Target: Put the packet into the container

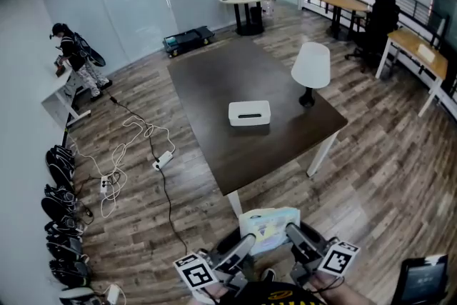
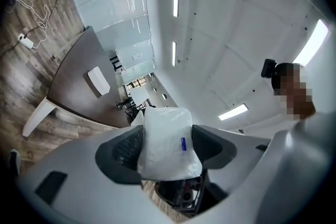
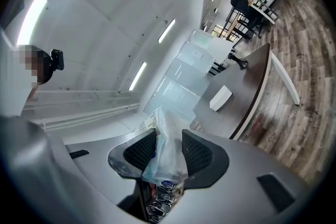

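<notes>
Both the left gripper (image 1: 245, 245) and the right gripper (image 1: 294, 232) are closed on the packet (image 1: 268, 223), held in the air well short of the container (image 1: 249, 113) on the table (image 1: 214, 78); soft, light and probably slippery, it is best pinched across its padded body.

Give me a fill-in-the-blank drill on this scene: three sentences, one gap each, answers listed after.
1. The left gripper and the right gripper are each shut on the same ___.
2. The white container rests on a dark ___.
3. In the head view, the white lamp stands to the container's ___.

Missing words: packet; table; right.
</notes>
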